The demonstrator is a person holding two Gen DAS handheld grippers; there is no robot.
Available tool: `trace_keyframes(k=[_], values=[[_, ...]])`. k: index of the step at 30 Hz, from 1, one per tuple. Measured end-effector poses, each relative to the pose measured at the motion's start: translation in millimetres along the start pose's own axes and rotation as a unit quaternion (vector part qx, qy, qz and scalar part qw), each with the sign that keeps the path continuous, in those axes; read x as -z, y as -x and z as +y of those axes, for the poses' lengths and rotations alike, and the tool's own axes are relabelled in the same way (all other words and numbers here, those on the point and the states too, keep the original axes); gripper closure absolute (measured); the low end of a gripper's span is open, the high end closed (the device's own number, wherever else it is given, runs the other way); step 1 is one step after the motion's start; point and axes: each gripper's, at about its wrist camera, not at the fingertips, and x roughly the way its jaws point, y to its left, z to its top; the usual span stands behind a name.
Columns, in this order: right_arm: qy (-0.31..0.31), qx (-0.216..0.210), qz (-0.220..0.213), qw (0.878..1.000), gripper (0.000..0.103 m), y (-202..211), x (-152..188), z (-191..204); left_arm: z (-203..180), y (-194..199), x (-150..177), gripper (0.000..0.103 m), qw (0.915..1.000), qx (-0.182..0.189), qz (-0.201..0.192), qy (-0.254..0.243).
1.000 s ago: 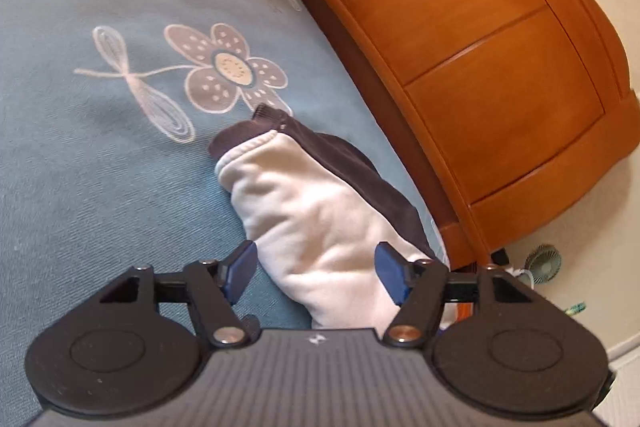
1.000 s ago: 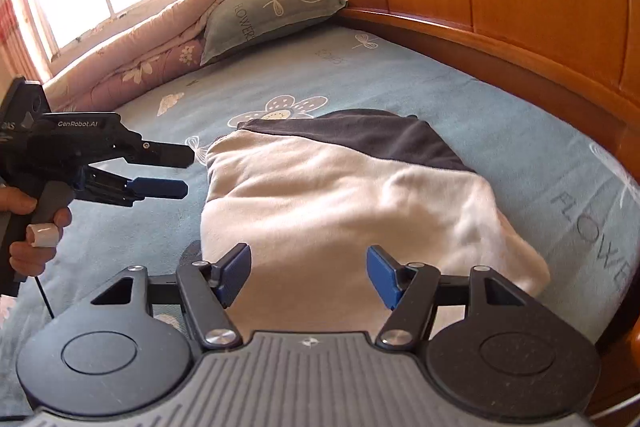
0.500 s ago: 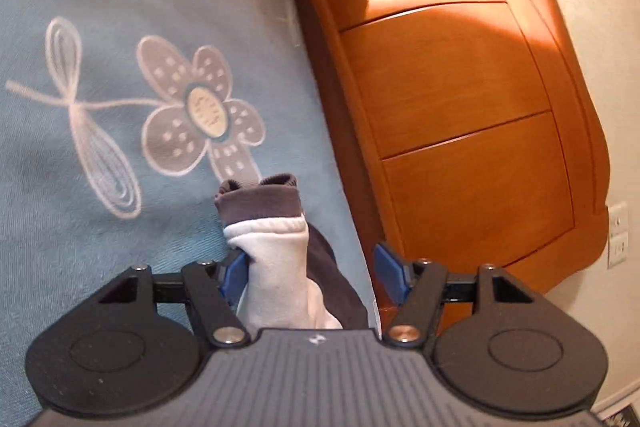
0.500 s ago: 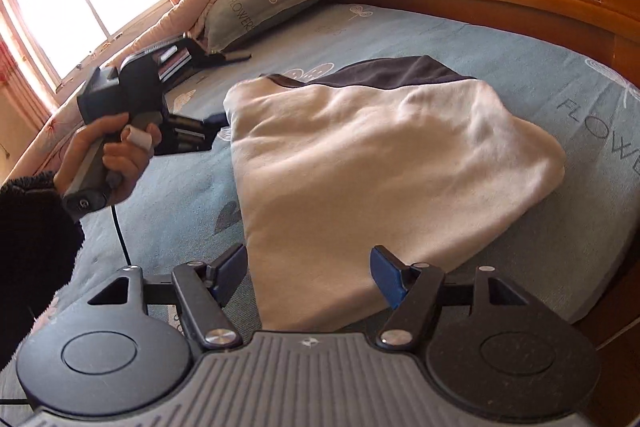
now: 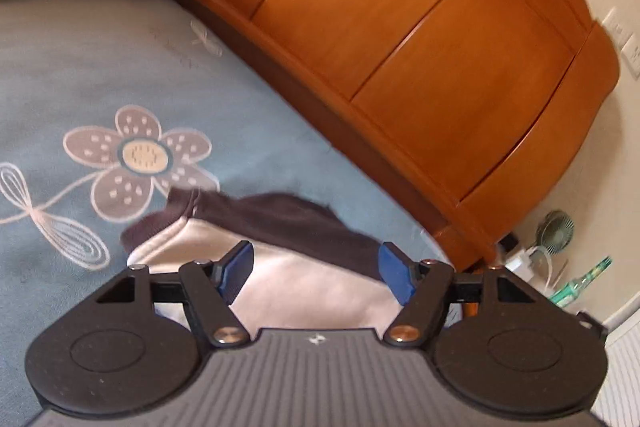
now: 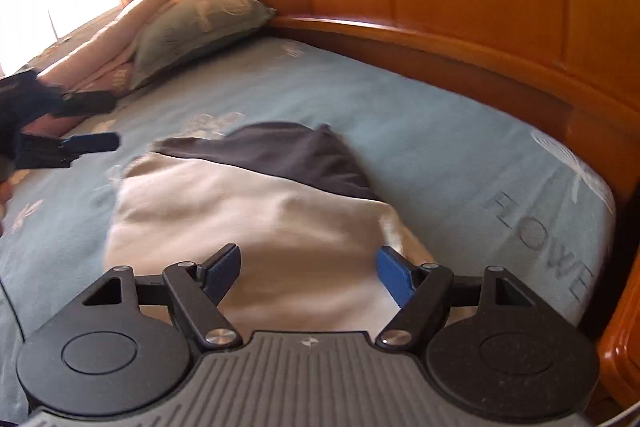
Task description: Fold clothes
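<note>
A folded garment, cream (image 6: pixel 248 211) with a dark brown band (image 6: pixel 296 155), lies flat on the blue flowered bedsheet (image 6: pixel 420 131). My right gripper (image 6: pixel 308 267) hovers over its near end, open, with nothing pinched between the blue pads. In the left wrist view the same garment (image 5: pixel 312 291) lies under my left gripper (image 5: pixel 316 263), whose jaws are opening and do not press on the cloth. The right wrist view also shows the left gripper (image 6: pixel 116 122) at the far left, apart from the garment's brown corner.
A curved wooden headboard (image 5: pixel 400 67) runs along the bed's far side. A grey-green pillow (image 6: pixel 200 23) and a rolled pink quilt (image 6: pixel 132 23) lie near the window. On the floor past the bed corner stand a small fan (image 5: pixel 554 231) and a green bottle (image 5: pixel 580 281).
The left gripper has rolled and pulled away from the garment's brown corner, toward the left in the right wrist view. The right gripper has shifted over the garment's near end. The garment lies as before.
</note>
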Motion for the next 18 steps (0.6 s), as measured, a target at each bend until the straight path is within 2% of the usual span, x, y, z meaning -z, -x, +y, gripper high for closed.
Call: trace_keyframes(k=[2, 4, 6, 9, 12, 15, 17, 18], values=[[-0.034, -0.025, -0.009, 0.999, 0.033, 6.2, 4.3, -16.7, 2.3, -15.0, 12.4, 0.035, 0.9989, -0.037, 0.028, -0.007], [-0.037, -0.014, -0.015, 0.999, 0.032, 18.6, 2.7, -9.8, -1.5, -10.5, 16.3, 0.035, 0.9985, -0.044, 0.024, -0.023], [-0.008, -0.015, -0.019, 1.0, 0.023, 28.5, 0.0, 9.7, -7.6, -1.6, 18.2, 0.034, 0.9981, -0.045, 0.016, -0.038], [0.052, -0.051, -0.003, 0.997, 0.023, 33.1, 1.5, 45.4, -20.3, 5.5, 19.0, 0.032, 0.995, -0.057, 0.016, -0.081], [0.102, -0.079, 0.044, 0.991, 0.022, 23.7, 16.6, 75.6, -30.4, 10.7, 22.1, 0.03, 0.9905, -0.069, 0.025, -0.117], [0.124, -0.058, 0.091, 0.986, 0.021, 11.6, 32.8, 82.1, -33.0, 19.2, 31.7, 0.028, 0.9854, -0.091, 0.046, -0.136], [0.128, -0.056, 0.082, 0.987, 0.019, 17.3, 28.2, 79.7, -33.8, 29.8, 40.6, 0.025, 0.9786, -0.116, 0.052, -0.162], [0.124, -0.056, 0.062, 0.989, 0.014, 22.2, 18.3, 77.1, -33.8, 36.5, 45.7, 0.023, 0.975, -0.128, 0.049, -0.175]])
